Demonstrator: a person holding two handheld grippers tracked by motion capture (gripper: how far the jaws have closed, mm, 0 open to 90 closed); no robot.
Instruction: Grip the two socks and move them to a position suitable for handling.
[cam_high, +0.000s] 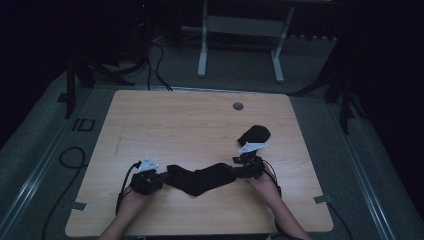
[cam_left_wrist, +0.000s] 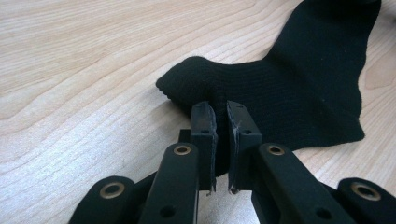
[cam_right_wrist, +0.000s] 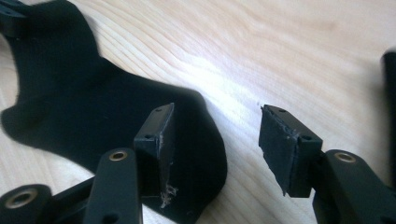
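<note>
On the worktop (cam_high: 200, 120), toward its near edge, a black sock (cam_high: 200, 179) is laid out flat and stretched between the two grippers. All positions below are given relative to this sock. A second dark item, apparently another sock bundled up (cam_high: 254, 134), is seen beyond the right end of the sock, clear of it.

The sock is judged to be light, soft and limp, with a knitted surface that offers good friction against the pads. No stiffness can be expected: any unsupported part will sag or fold. It is best taken at an end or edge, where a single or double layer of fabric can be pinched, and tension between two holds is needed to keep it flat.

At the left end of the sock, the left hand-held gripper (cam_left_wrist: 220, 140) is clenched on the fabric; in the left gripper view a fold of the knit is pinched between the nearly closed jaws, close to the rounded part of the sock. The left hand (cam_high: 134, 197) is held low, with the forearm entering from the near edge.

At the right end of the sock, the right hand-held gripper (cam_right_wrist: 212, 149) is released: its jaws are spread wide, one pad (cam_right_wrist: 156, 140) positioned over the edge of the fabric and the other over bare wood. The right hand (cam_high: 264, 181) is held low behind it.
</note>
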